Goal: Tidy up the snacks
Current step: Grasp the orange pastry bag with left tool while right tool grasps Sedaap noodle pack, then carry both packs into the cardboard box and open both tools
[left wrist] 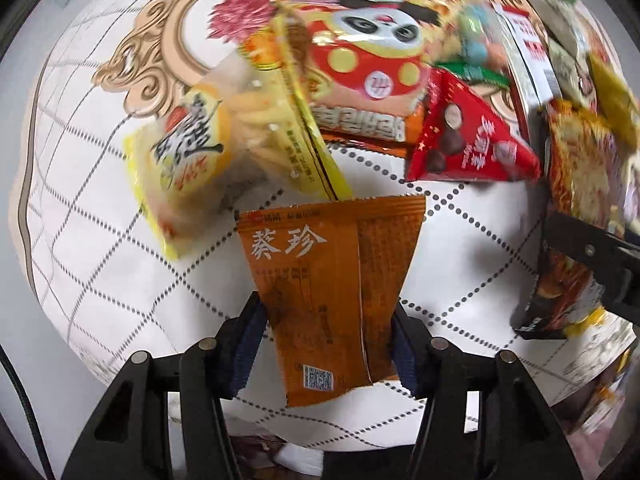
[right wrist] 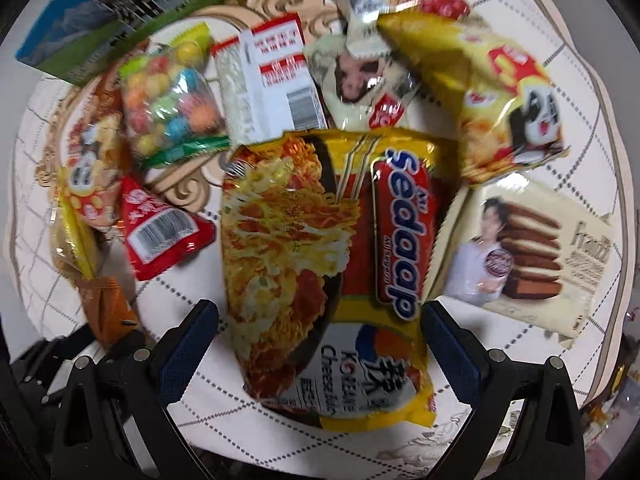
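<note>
My left gripper (left wrist: 326, 344) is shut on an orange sunflower-seed packet (left wrist: 332, 280), held above the white tablecloth (left wrist: 100, 280). The same packet shows at the left of the right wrist view (right wrist: 108, 308). My right gripper (right wrist: 320, 344) has both pads against the sides of a yellow Sedaap noodle packet (right wrist: 324, 264); its jaws stand wide apart around it. That packet and the right gripper's finger (left wrist: 592, 252) show at the right edge of the left wrist view (left wrist: 576, 184).
Many snacks lie in a heap: a yellow noodle-snack bag (left wrist: 192, 152), a panda packet (left wrist: 360, 64), a red triangular chocolate pack (left wrist: 464, 140), a gumball bag (right wrist: 168, 100), a Franzzi biscuit pack (right wrist: 528, 256), a yellow panda bag (right wrist: 500, 100). A green-blue box (right wrist: 120, 12) stands behind.
</note>
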{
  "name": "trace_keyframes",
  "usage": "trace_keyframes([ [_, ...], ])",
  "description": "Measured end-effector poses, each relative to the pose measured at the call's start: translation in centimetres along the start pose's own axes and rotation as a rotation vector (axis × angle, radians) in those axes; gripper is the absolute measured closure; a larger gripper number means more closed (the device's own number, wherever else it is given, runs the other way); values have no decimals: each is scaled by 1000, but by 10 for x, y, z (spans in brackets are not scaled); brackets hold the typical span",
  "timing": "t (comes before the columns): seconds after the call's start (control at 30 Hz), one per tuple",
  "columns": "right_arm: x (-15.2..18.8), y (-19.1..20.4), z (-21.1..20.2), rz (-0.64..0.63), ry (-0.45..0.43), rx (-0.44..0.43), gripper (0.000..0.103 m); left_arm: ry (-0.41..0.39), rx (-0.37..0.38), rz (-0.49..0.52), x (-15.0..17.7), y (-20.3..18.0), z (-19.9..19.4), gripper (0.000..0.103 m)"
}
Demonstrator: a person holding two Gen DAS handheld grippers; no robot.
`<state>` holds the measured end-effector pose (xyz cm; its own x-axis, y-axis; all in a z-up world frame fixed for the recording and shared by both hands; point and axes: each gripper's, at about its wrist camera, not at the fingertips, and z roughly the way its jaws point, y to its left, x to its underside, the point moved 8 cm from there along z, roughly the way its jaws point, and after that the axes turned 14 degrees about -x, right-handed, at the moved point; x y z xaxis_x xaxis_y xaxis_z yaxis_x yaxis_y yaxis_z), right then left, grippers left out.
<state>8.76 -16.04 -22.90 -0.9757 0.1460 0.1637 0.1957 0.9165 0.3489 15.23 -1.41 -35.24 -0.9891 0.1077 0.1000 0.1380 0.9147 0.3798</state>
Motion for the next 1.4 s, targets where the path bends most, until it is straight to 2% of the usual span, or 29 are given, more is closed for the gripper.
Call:
trace_keyframes([
  [0.1, 2, -4, 13, -11, 3, 53, 12, 27, 46, -38, -3, -2, 0, 45],
  [0.17, 6, -3, 15, -28, -9, 44, 13, 53, 101, -85, -2, -2, 1, 44],
  [0.3, 33, -1, 25, -60, 49, 50, 13, 67, 170, -140, -4, -4, -4, 40],
  [0.37, 43, 0, 32, -71, 71, 55, 12, 74, 208, -158, -6, -6, -9, 35],
  [0.57, 40, 5, 52, -60, 51, 83, 12, 80, 268, -204, 0, 10, 0, 35],
  [0.6, 43, 8, 51, -52, 47, 82, 12, 75, 273, -211, 2, 14, 2, 36],
  [0.67, 42, 9, 54, -30, 42, 74, 12, 66, 258, -217, 6, 34, -6, 46],
  [0.83, 43, -8, 41, -16, 0, 69, 16, 25, 228, -217, 21, 41, -21, 52],
  [0.9, 47, -5, 35, -23, -21, 77, 17, 3, 205, -204, 37, 53, -39, 53],
  [1.03, 54, 2, 25, -16, -49, 71, 19, -25, 190, -173, 53, 54, -64, 54],
  [1.13, 63, 7, 21, -7, -69, 58, 19, -38, 205, -160, 69, 59, -77, 54],
  [1.23, 65, 16, -5, -6, -99, 43, 19, -59, 225, -150, 81, 70, -83, 54],
  [1.4, 75, 31, -39, 0, -159, -23, 19, -114, 262, -141, 88, 90, -130, 54],
])
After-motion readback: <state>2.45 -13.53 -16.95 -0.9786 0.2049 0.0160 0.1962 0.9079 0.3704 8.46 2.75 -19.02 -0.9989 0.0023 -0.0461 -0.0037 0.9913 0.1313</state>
